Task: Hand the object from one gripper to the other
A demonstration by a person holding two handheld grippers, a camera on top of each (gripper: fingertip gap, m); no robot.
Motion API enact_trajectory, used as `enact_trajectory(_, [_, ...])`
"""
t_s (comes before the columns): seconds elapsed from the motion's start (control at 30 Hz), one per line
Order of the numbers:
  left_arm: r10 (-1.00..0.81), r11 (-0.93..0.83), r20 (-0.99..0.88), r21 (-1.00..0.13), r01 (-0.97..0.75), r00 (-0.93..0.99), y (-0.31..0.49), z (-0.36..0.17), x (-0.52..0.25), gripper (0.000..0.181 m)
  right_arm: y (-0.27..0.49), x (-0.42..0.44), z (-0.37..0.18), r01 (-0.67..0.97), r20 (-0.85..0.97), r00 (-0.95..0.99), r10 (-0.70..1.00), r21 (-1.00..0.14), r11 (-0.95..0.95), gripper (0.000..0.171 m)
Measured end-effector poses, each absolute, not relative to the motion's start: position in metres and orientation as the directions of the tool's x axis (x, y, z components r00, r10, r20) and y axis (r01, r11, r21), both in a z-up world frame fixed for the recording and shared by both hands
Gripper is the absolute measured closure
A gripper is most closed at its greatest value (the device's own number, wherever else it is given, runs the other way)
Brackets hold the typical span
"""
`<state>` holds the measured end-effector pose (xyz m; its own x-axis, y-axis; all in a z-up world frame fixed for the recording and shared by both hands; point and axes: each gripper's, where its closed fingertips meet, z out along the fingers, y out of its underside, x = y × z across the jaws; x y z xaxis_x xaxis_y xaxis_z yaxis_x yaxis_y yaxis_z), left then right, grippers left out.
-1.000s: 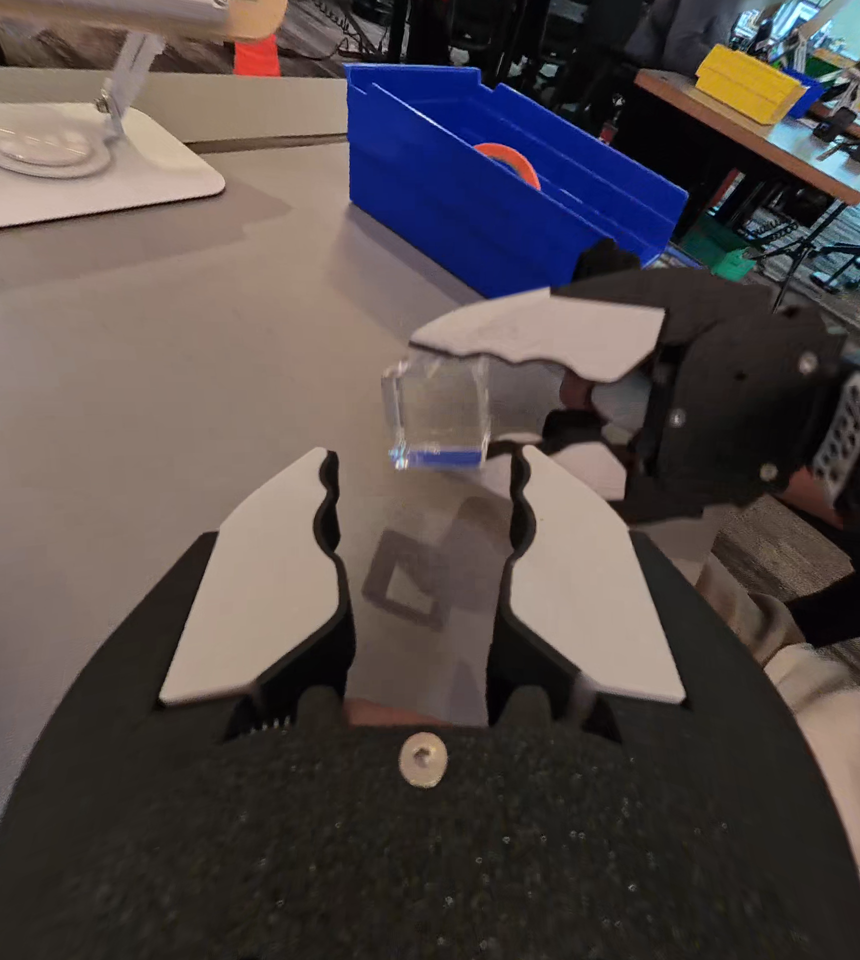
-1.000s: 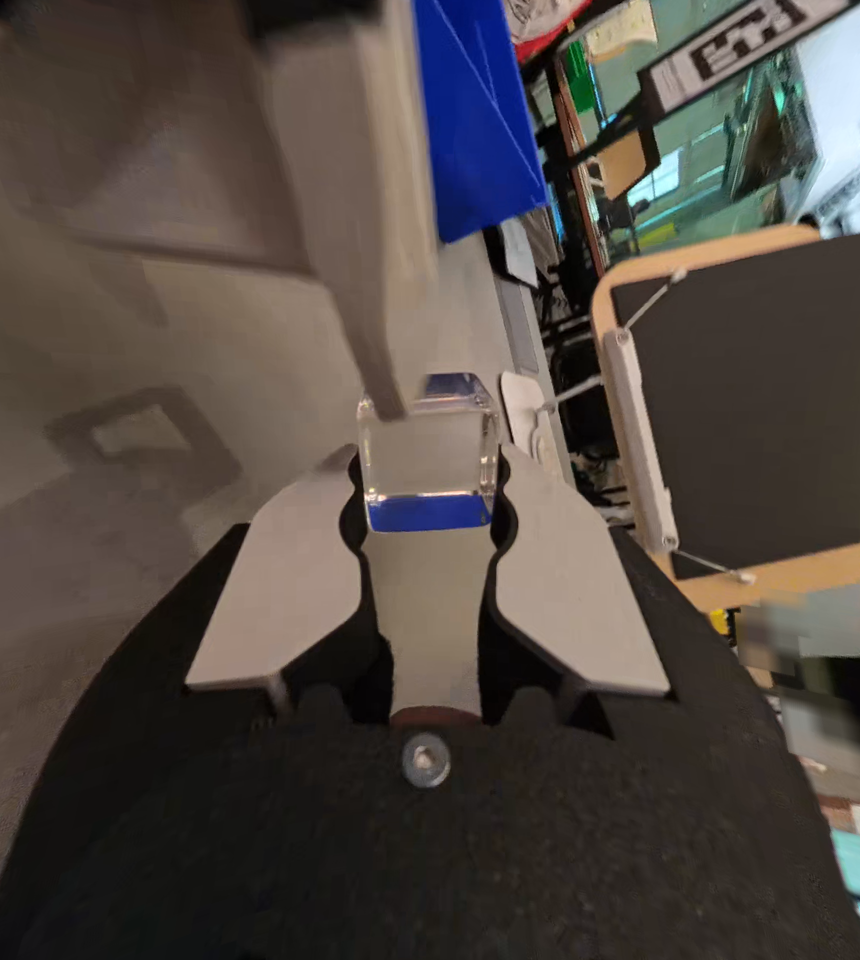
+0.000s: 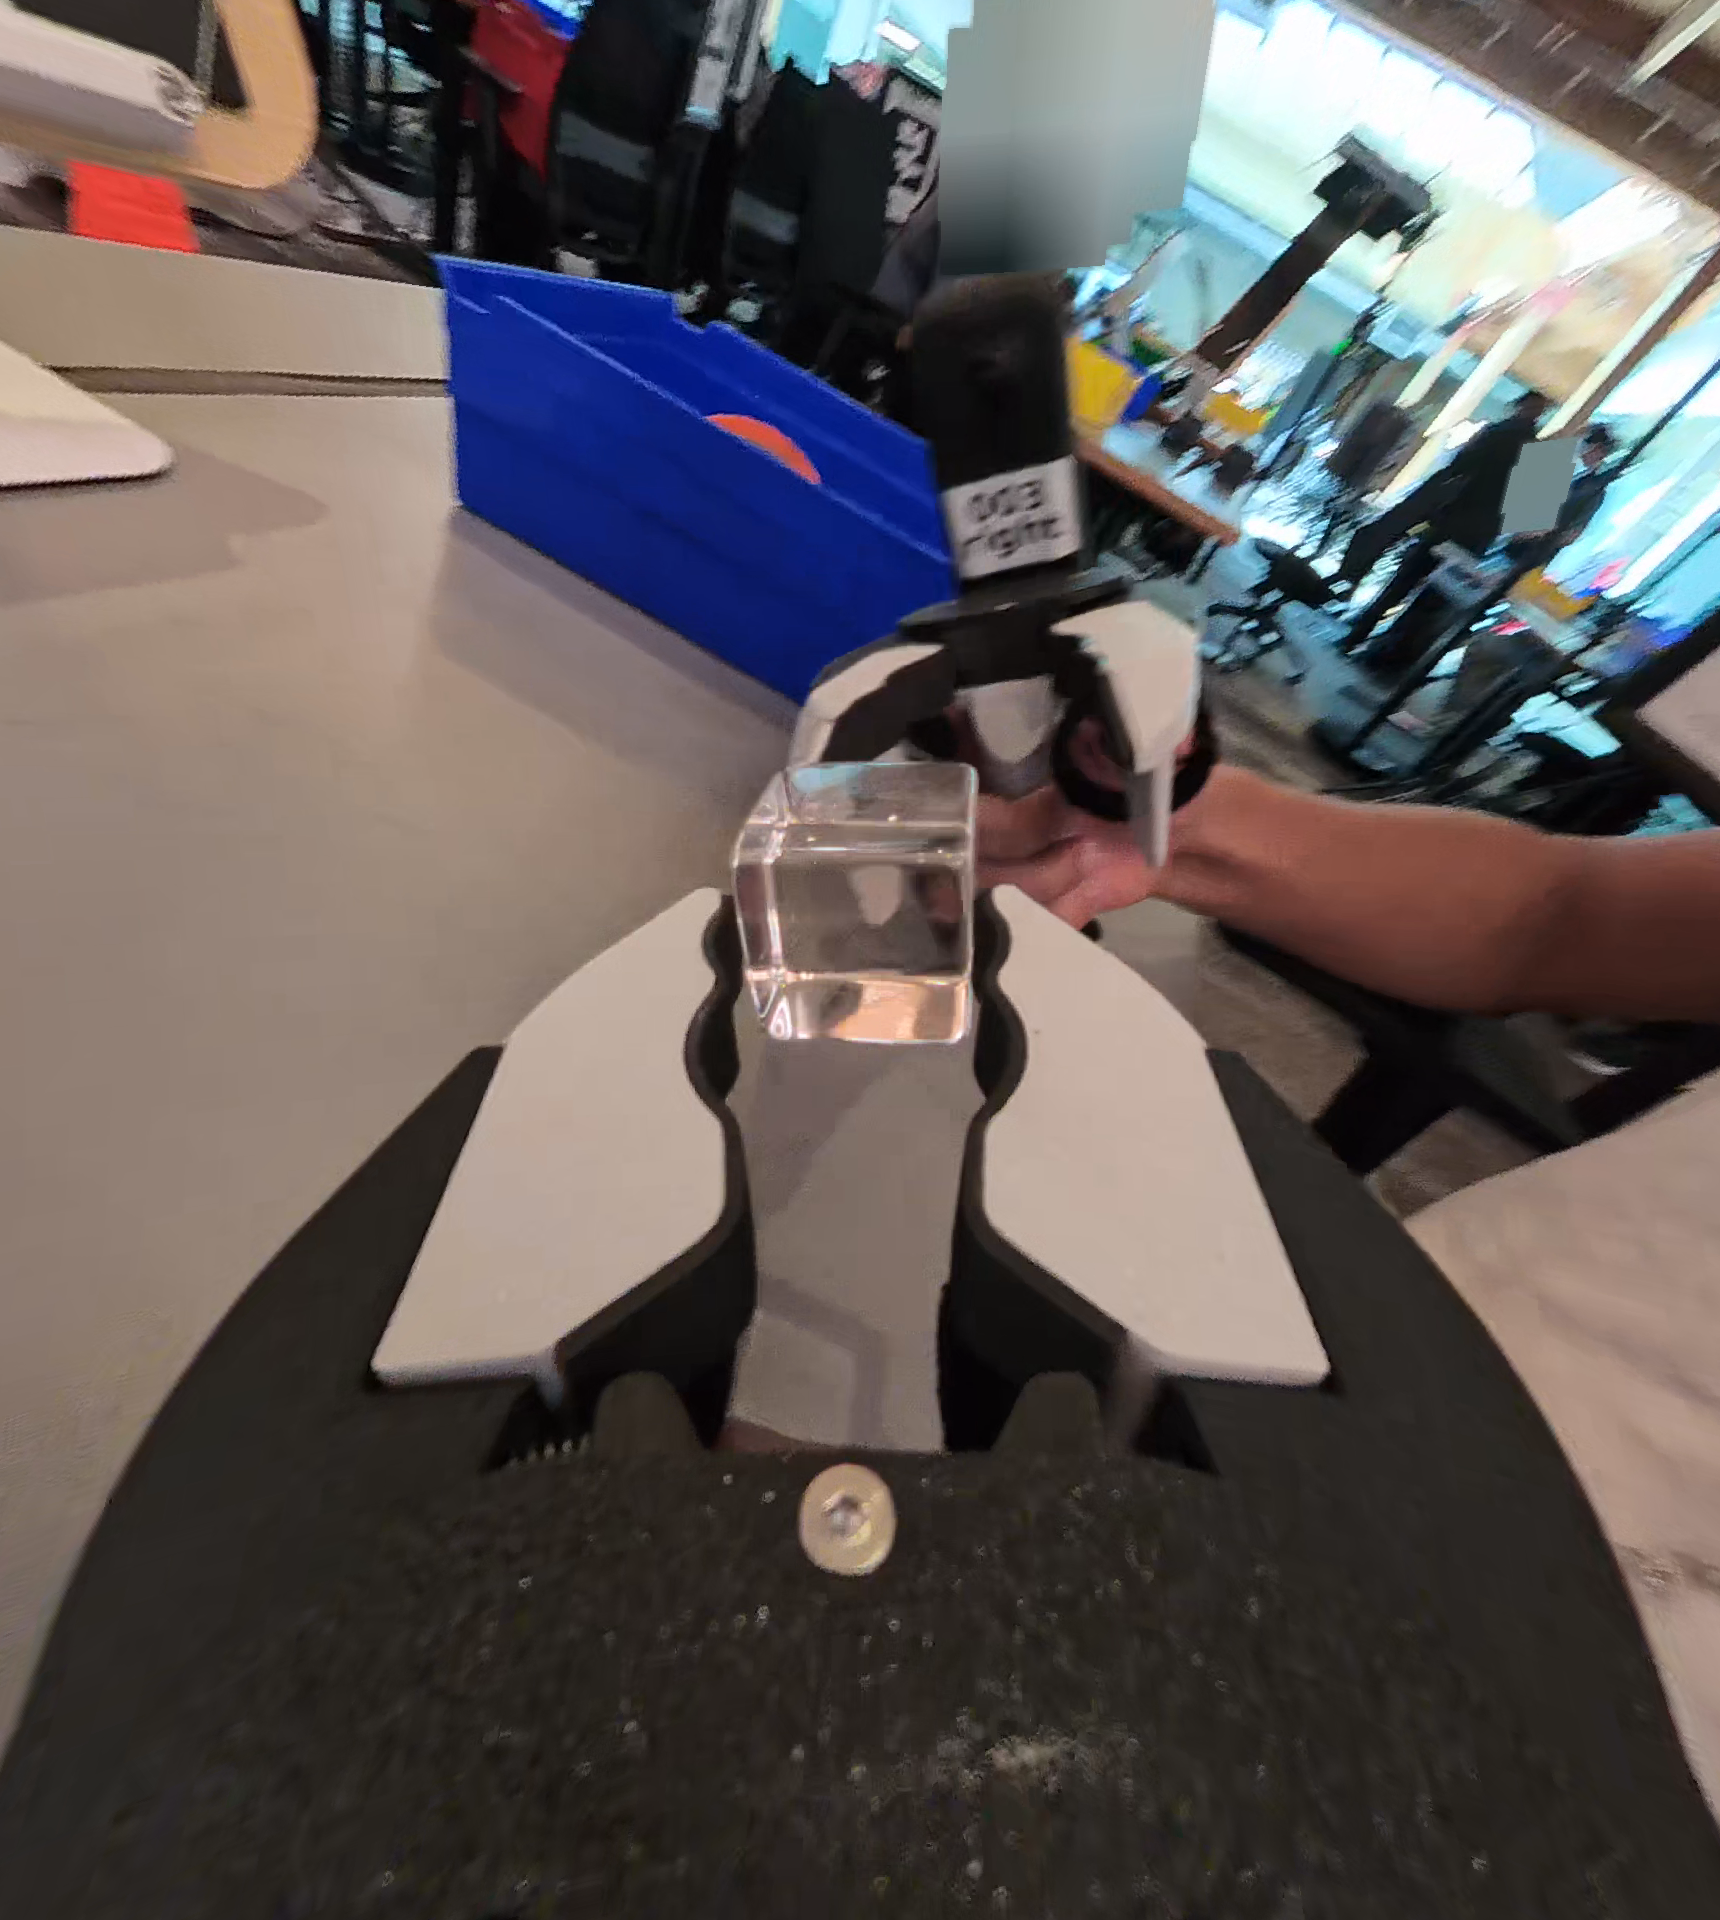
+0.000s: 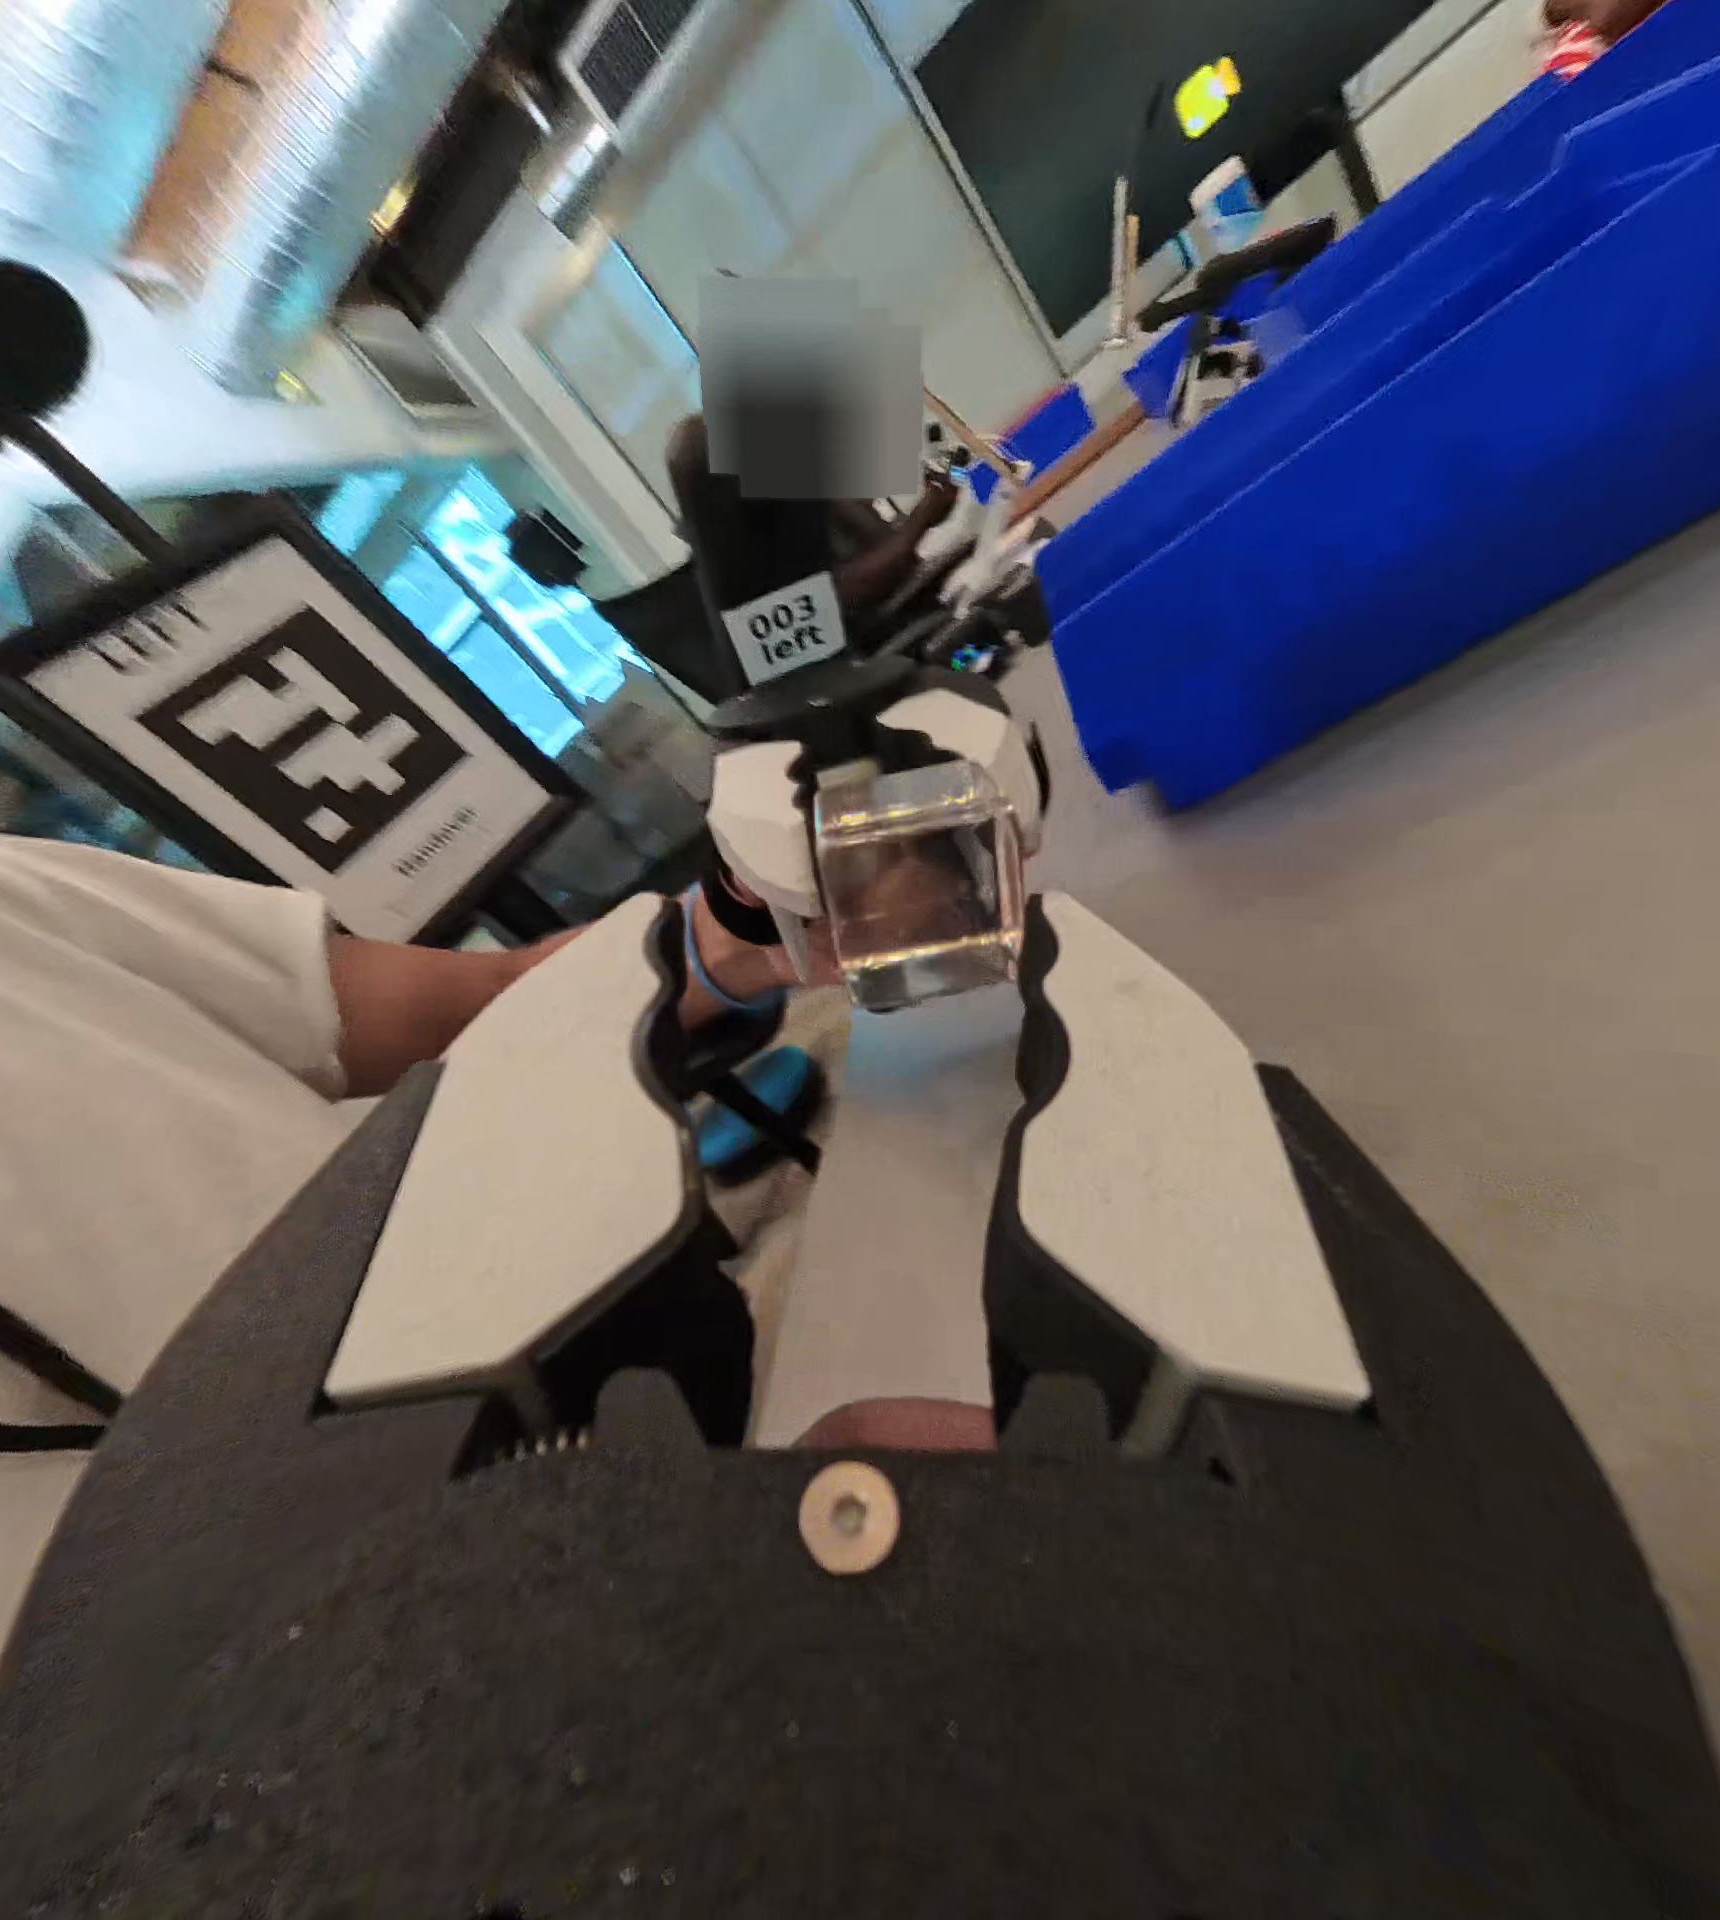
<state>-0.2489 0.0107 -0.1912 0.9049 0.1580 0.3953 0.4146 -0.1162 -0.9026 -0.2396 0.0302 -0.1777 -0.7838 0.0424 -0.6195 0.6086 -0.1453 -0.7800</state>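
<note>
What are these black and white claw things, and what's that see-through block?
They are grabbing tools. A person holds one in each hand; there is no robot arm. Each tool carries a camera that looks forward along its two white fingers. One picture comes from the left tool and the other from the right tool, so each picture also shows the other tool facing it. The left tool is pinching a clear cube up in the air. The right tool is open, with its fingers spread wider than the cube. Below is a grey table. A blue bin stands on it, with something orange inside.
</note>
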Motion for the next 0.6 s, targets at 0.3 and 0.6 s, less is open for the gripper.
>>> enact_trajectory(0.3, [0.077, -0.085, 0.524, -0.844, 0.529, 0.848, 0.031, -0.190, -0.232, 0.139, 0.018, -0.236, -0.187, 0.598, -0.606, -0.795, 0.031, -0.790, -0.138, 0.127])
enact_trajectory(0.6, [0.194, -0.108, 0.433, -0.882, 0.458, 0.880, 0.030, -0.200, -0.246, 0.137, 0.028, -0.249, -0.198, 0.651, -0.663, -0.745, 0.081, -0.748, -0.129, 0.127])
